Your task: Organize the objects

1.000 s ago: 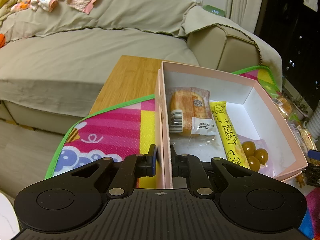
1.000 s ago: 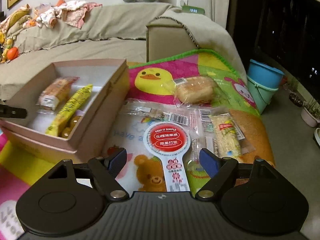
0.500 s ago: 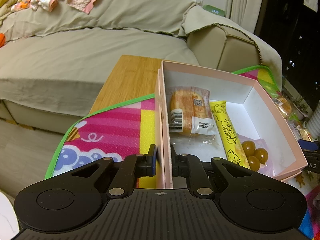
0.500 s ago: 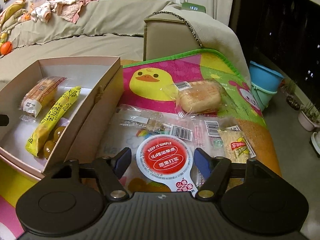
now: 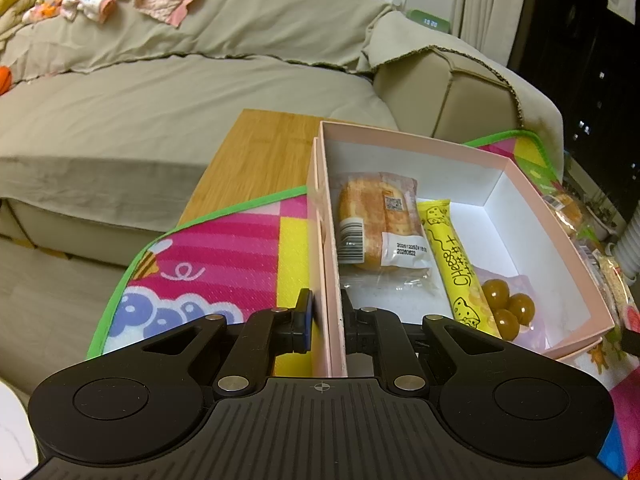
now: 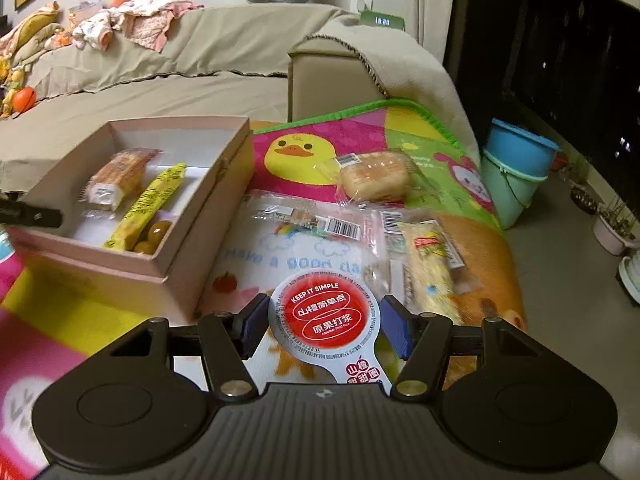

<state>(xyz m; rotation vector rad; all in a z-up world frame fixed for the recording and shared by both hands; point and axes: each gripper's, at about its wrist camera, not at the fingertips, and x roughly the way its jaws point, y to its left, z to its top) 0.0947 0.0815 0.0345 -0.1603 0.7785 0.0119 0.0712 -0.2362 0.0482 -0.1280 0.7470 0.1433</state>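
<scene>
Clamping the near wall of the pink box between its nearly closed fingers, our left claw pins that box on the colourful play mat. Inside we see a wrapped bread, a yellow cheese stick and a bag of brown balls.

Our right claw has just been closing and now grips the round red-and-white snack pack, a blue pad touching each side of the disc, its handle-like tail running back under the claw.

Just beyond lie a yellow wrapped snack and clear barcoded packets, then a wrapped pastry beside the printed duck. The box stands to their left on the table. Behind the mat we see the beige sofa, and two stacked blue buckets on the floor.
</scene>
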